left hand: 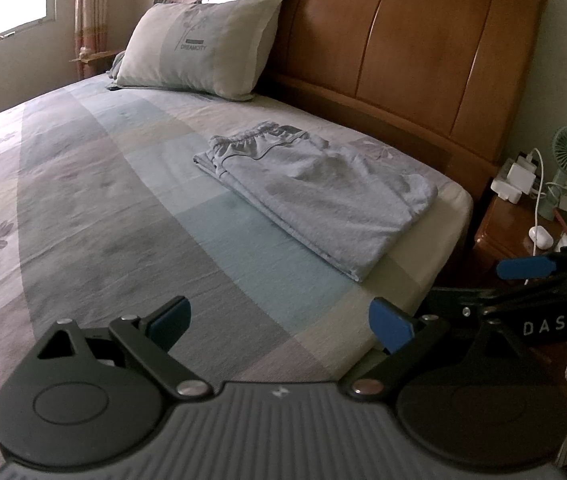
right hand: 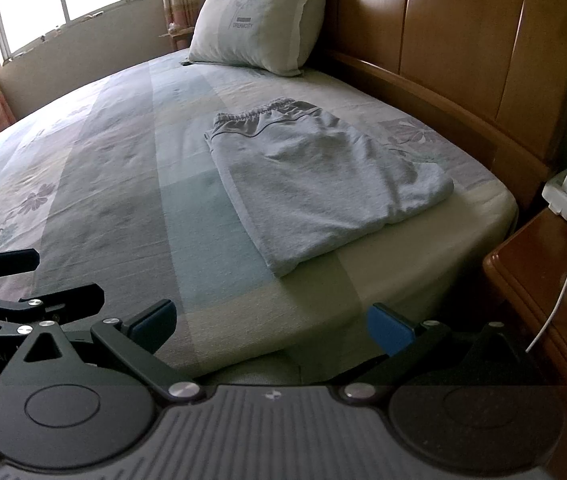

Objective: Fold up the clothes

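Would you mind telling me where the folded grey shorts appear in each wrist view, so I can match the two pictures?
Left wrist view: the folded grey shorts lie right of centre on the bed, near its right edge.
Right wrist view: the folded grey shorts lie at centre, slightly right, waistband toward the headboard.
Shared landmark: the pillow against the wooden headboard, beyond the shorts.

I see pale grey-blue shorts [right hand: 315,184] with a darker waistband on a bed sheet [right hand: 123,184] striped grey, teal and cream, with purplish flowers. My claws' pads [right hand: 389,334] look blue; the headboard [right hand: 463,40] is orange-brown wood.
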`<state>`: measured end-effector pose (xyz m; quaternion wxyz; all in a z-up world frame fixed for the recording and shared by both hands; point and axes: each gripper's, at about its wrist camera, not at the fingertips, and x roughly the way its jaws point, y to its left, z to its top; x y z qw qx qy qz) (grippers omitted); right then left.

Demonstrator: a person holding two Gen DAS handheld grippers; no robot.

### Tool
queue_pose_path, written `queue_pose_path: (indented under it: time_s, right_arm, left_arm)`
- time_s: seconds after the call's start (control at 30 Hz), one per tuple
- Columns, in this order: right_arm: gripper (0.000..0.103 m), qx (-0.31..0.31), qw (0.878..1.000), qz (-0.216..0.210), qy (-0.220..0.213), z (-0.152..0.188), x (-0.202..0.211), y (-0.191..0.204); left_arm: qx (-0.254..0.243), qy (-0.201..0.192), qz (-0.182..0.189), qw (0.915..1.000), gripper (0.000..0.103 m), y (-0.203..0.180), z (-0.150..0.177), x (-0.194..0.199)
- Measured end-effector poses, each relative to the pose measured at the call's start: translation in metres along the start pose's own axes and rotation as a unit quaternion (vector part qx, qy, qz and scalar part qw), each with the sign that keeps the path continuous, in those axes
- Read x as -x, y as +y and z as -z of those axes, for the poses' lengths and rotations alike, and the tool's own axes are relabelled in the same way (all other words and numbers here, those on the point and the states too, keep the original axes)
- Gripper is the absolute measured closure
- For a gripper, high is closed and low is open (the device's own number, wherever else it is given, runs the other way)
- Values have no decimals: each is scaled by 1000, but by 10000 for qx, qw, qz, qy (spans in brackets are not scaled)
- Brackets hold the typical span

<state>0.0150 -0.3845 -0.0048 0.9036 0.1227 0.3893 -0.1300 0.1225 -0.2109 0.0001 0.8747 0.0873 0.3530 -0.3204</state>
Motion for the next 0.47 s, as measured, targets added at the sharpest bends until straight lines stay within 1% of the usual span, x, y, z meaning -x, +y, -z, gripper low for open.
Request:
queue_pose_path:
  time_s: [0.17,0.47]
  right_arm:
    - [0,2,10000,11,-8,1,0,1]
    - [0,29,9999,97,-12,3,2,4]
  left_arm:
    - [0,-19,8,10000,7,-1,0,0]
    - [-21,-68,142,9999,7,-2,-2,2]
